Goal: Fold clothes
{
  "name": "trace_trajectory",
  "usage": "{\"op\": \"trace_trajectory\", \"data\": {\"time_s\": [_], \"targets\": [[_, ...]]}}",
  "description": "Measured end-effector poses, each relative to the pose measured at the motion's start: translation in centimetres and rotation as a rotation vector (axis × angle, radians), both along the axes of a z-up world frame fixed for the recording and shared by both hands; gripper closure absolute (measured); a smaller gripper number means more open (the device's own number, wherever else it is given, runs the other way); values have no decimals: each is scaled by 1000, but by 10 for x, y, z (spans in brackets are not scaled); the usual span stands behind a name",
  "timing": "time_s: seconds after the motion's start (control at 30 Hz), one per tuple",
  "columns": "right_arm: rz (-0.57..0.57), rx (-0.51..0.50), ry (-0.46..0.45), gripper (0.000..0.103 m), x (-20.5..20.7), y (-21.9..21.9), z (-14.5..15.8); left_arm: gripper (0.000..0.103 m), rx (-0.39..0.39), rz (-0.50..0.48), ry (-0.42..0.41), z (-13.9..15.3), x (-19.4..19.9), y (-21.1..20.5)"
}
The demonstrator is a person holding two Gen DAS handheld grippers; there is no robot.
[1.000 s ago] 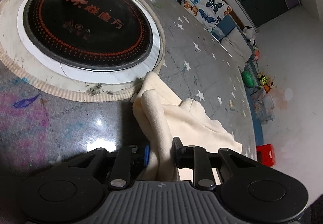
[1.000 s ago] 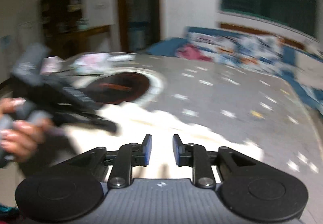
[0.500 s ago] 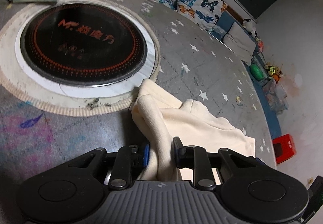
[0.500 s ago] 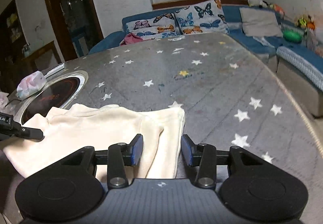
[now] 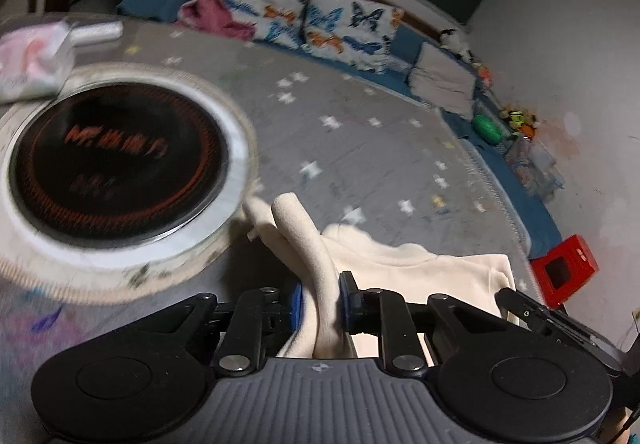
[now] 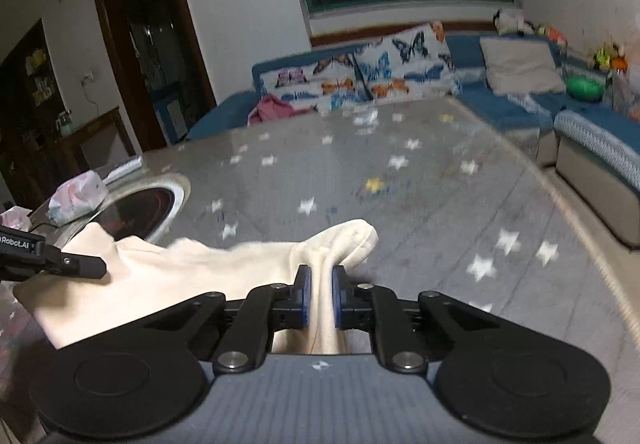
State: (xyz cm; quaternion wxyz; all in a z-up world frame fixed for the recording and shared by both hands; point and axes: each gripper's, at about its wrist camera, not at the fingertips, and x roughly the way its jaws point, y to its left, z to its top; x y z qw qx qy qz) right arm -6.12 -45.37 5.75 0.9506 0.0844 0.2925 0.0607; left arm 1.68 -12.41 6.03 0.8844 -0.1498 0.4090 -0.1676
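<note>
A cream garment (image 5: 420, 268) hangs stretched between both grippers above the grey star-patterned table (image 5: 360, 147). My left gripper (image 5: 320, 300) is shut on a bunched fold at its left end. My right gripper (image 6: 320, 298) is shut on a bunched fold of the cream garment (image 6: 192, 272) at its right end. The right gripper's finger also shows in the left wrist view (image 5: 532, 314), and the left gripper's finger shows in the right wrist view (image 6: 60, 264).
A round black induction hob (image 5: 116, 159) with a white rim is set into the table on the left. A tissue pack (image 5: 32, 63) lies behind it. A blue sofa with butterfly cushions (image 6: 360, 71) stands past the table. A red box (image 5: 564, 268) is on the floor.
My right gripper has closed on the garment's right end. Both grippers have lifted, raising the garment off the table. The left gripper stays shut on its fold.
</note>
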Motion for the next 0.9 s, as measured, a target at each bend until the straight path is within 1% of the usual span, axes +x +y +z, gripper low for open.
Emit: {"op": "trace_trajectory", "data": {"time_s": [0.13, 0.3, 0.4, 0.53, 0.63, 0.73, 0.83, 0.9], "targets": [[-29, -45, -47, 93, 1, -10, 20, 83, 7, -43, -46, 12, 9, -23], [-86, -99, -93, 94, 9, -29, 41, 83, 4, -99, -84, 23, 25, -59], [-115, -134, -108, 94, 17, -40, 50, 84, 6, -132, -96, 25, 36, -83], [-153, -168, -114, 93, 29, -55, 57, 84, 7, -163, -88, 22, 47, -108], [-186, -169, -98, 94, 36, -71, 54, 83, 5, -187, -73, 15, 54, -123], [-212, -162, -64, 93, 43, -83, 42, 83, 17, -209, -49, 2, 61, -134], [-235, -157, -14, 93, 49, -93, 23, 83, 58, -227, -8, -17, 66, -141], [-255, -160, 23, 93, 53, -98, 8, 78, 96, -229, 1, -25, 68, -142]]}}
